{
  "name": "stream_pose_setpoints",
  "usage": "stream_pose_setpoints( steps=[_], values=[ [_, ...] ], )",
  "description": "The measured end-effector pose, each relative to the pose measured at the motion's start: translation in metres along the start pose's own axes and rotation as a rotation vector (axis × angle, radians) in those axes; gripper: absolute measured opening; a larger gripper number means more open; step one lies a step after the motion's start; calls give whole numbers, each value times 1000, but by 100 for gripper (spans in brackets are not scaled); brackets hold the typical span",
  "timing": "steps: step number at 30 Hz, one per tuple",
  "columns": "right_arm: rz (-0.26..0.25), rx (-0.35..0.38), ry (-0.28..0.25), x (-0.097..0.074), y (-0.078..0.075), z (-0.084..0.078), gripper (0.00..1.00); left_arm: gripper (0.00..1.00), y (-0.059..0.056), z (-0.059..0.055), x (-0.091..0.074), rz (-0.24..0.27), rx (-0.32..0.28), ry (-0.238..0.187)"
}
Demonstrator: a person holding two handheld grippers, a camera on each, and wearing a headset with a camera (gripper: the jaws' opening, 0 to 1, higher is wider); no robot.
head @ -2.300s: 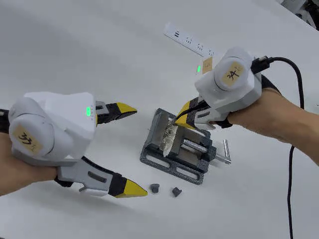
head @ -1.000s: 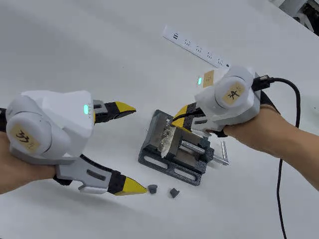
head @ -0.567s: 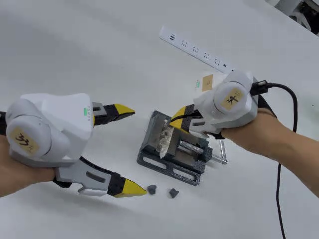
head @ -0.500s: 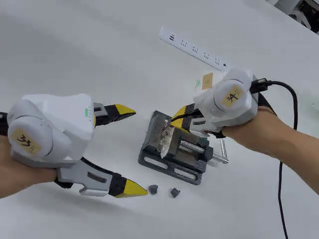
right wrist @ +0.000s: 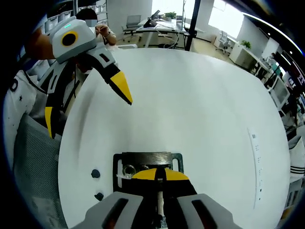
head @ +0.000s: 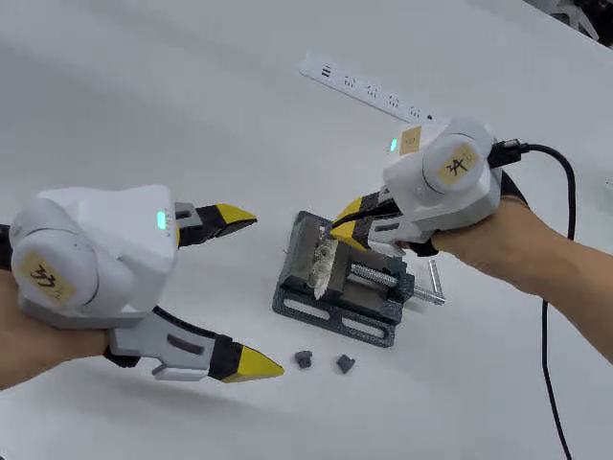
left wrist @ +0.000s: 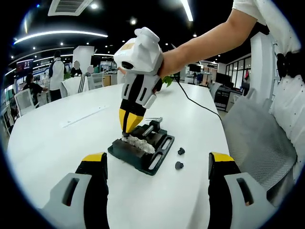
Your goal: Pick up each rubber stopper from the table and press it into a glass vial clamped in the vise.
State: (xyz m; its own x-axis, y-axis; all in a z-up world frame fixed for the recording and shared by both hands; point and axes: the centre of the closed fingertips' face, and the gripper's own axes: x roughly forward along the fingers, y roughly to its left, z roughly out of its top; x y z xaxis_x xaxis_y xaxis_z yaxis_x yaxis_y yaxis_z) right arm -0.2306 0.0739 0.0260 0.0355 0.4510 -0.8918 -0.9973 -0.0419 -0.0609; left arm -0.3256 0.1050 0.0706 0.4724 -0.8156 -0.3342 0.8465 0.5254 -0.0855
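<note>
A dark vise (head: 337, 309) stands mid-table with clear glass vials (head: 323, 264) clamped in it. Two small dark rubber stoppers (head: 304, 359) (head: 344, 363) lie on the table just in front of it. My right gripper (head: 342, 227) is shut, its yellow tips pointing down onto the vials' tops; in its own view the tips (right wrist: 158, 174) meet over the vise (right wrist: 143, 156), beside an open vial mouth (right wrist: 128, 169). My left gripper (head: 254, 292) is open and holds nothing; its lower fingertip (head: 261, 365) hovers just left of the stoppers. The left gripper view shows the vise (left wrist: 143, 149) and both stoppers (left wrist: 181, 151) (left wrist: 178, 165).
A white power strip (head: 369, 86) lies at the back of the table. The vise's metal handle (head: 436, 283) sticks out to the right, under my right hand. A black cable (head: 565, 287) trails from the right gripper. A mesh chair (left wrist: 262, 138) stands beside the table.
The head camera has shifted a little. The right gripper stays shut over the vials. The left gripper stays open, its lower tip now slightly farther from the stoppers.
</note>
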Motion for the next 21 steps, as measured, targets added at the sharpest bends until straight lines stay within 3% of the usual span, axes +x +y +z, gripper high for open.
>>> stream_pose_setpoints(
  steps=[21],
  values=[
    [-25, 32, -48, -8, -3, 4, 0, 86, 0, 1, -4, 0, 10, 20]
  ],
)
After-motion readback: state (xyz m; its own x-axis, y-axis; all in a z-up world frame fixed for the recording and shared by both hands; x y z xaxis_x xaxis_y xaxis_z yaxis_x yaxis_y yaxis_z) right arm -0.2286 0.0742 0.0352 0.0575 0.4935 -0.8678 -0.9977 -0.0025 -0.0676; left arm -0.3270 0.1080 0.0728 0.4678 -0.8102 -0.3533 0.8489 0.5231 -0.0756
